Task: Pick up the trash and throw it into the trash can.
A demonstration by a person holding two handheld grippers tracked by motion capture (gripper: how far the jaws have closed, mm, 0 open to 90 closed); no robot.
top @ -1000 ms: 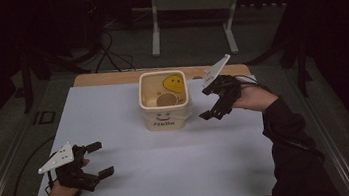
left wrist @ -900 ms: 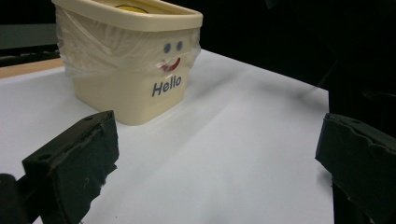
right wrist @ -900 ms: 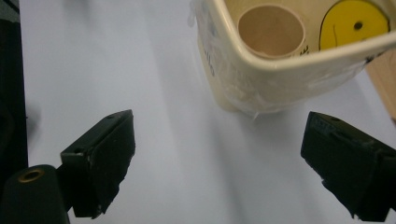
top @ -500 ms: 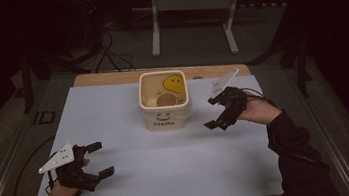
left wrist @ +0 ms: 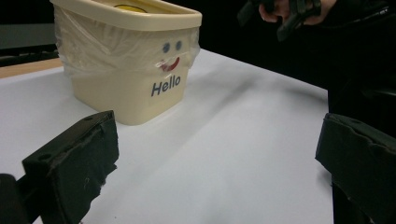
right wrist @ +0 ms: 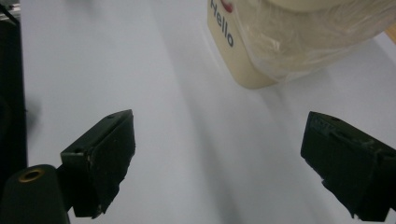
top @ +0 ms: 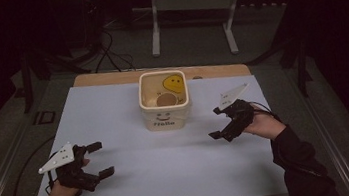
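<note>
High view: we see a cream tub (top: 165, 105) standing upright on the white table (top: 171, 169), toward its far middle.
Tub contents: a yellow smiley disc (top: 173, 83) and a brown round item (top: 166, 99) lie inside; we cannot tell what they are.
Tub front: a smiling face and the word "Hello", clear in the left gripper view (left wrist: 135, 70); thin plastic film wraps its upper walls.
Right gripper (top: 220, 122): held above the table to the tub's right, apart from it, jaws spread wide with nothing between them.
Left gripper (top: 100, 160): near the table's front left, well apart from the tub, jaws spread and empty.
Hands: our own grip each tool from the near edge.
</note>
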